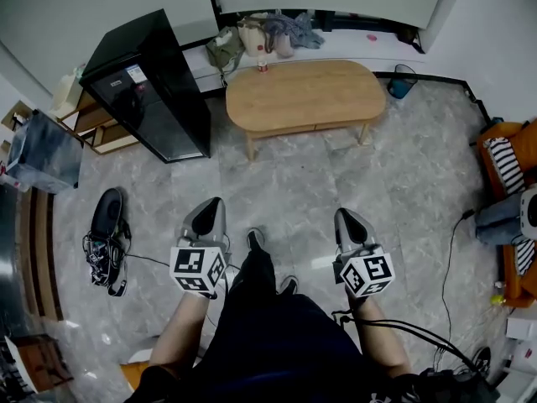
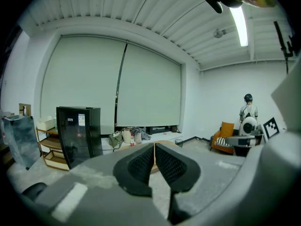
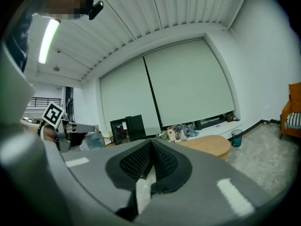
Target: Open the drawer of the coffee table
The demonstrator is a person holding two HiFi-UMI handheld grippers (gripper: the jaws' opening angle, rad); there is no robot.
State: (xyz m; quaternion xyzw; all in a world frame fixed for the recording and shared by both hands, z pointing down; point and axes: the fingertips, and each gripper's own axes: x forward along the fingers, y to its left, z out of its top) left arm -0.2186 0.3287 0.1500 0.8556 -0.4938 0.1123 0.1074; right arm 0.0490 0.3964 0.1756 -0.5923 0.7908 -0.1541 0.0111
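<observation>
Upper centre of head view: oval wooden coffee table (image 1: 306, 95), well apart from both grippers. Drawer too small to make out, open or shut unclear. Lower centre: left gripper (image 1: 213, 205) and right gripper (image 1: 345, 217), side by side above grey floor (image 1: 285, 187), pointing toward table. Fingers of all 2 pressed together in gripper views, nothing between. Black cabinet (image 1: 151, 82) upper left, near table's left end. Teal bin (image 1: 401, 81) by table's right end.
</observation>
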